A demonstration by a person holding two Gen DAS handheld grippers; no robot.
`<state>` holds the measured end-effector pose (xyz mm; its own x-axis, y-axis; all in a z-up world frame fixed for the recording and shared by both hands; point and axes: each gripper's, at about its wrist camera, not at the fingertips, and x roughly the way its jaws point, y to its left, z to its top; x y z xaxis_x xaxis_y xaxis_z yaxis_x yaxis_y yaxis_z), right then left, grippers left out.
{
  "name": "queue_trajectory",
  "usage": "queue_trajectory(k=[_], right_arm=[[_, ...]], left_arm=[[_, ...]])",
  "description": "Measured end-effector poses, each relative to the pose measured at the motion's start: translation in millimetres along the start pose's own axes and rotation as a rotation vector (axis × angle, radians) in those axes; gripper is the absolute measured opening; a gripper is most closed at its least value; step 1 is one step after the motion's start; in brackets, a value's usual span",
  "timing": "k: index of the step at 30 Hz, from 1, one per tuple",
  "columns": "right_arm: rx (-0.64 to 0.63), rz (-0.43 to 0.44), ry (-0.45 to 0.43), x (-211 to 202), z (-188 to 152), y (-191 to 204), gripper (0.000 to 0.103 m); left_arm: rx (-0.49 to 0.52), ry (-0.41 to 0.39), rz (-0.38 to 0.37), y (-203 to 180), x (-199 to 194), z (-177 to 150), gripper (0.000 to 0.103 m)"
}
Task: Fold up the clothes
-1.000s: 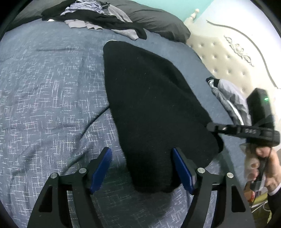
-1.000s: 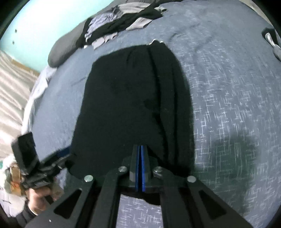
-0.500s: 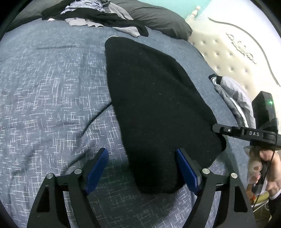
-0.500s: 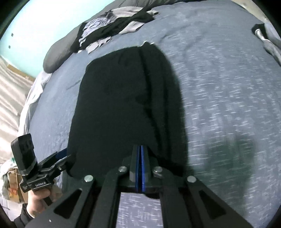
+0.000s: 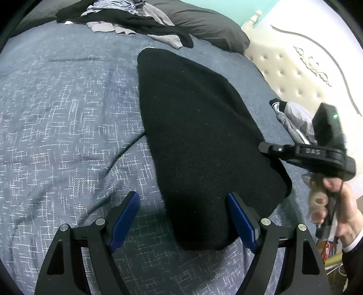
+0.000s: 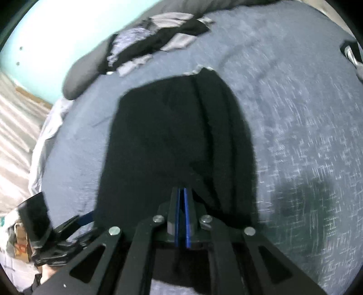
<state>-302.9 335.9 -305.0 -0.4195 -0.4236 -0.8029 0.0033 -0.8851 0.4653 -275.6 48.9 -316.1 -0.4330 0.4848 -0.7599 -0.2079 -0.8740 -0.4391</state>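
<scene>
Right gripper higher, lifting black garment edge.

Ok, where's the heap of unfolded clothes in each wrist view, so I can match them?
Left wrist: clothes heap at top centre-left, beyond the black garment.
Right wrist: clothes heap at top, left of centre, blurred.
Shared landmark: the dark pillow next to the heap.

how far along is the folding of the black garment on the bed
Done: the black garment lies flat on the bed, one long side already folded in. In hand: the right gripper is shut on its near edge; the left gripper is open above the near corner. Left: the cross fold, plus the clothes pile.
</scene>
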Motion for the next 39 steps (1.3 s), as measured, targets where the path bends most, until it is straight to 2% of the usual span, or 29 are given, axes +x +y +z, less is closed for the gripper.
queue_trajectory(k=[4, 6, 10, 14, 19, 23, 29, 34, 37, 39], right_arm=[[0.059, -0.005, -0.029, -4, -2, -10, 0.0], [0.031, 0.004, -0.059, -9, 1, 1, 0.002], [-0.024, 0.041, -0.037, 3, 15, 20, 0.003], [-0.021, 0.003, 0.02, 30, 30, 15, 0.003], [-0.039, -0.016, -0.013, 23, 41, 21, 0.0], [-0.055, -0.033, -0.034, 19, 51, 26, 0.003], [-0.119, -0.089, 0.026, 49, 81, 39, 0.003], [-0.009, -0.126, -0.05, 30, 103, 7, 0.003], [-0.017, -0.056, -0.073, 18, 103, 13, 0.006], [-0.07, -0.019, -0.066, 18, 102, 27, 0.006]], left_arm=[[0.0, -0.002, 0.002, 2, -1, -1, 0.083], [-0.003, -0.001, 0.0, 3, 0, 0, 0.083], [0.0, -0.002, 0.003, 2, -1, -1, 0.083], [-0.002, 0.0, -0.001, 1, -1, -1, 0.083], [0.001, -0.001, 0.002, 1, -2, -1, 0.083], [-0.003, 0.001, 0.0, 2, -2, -1, 0.083], [-0.004, 0.002, -0.003, 3, -3, -2, 0.083], [-0.004, 0.003, -0.005, 4, -4, -3, 0.083], [-0.006, 0.003, -0.005, 4, -4, -4, 0.083], [-0.006, 0.002, -0.003, 4, -4, -6, 0.083]])
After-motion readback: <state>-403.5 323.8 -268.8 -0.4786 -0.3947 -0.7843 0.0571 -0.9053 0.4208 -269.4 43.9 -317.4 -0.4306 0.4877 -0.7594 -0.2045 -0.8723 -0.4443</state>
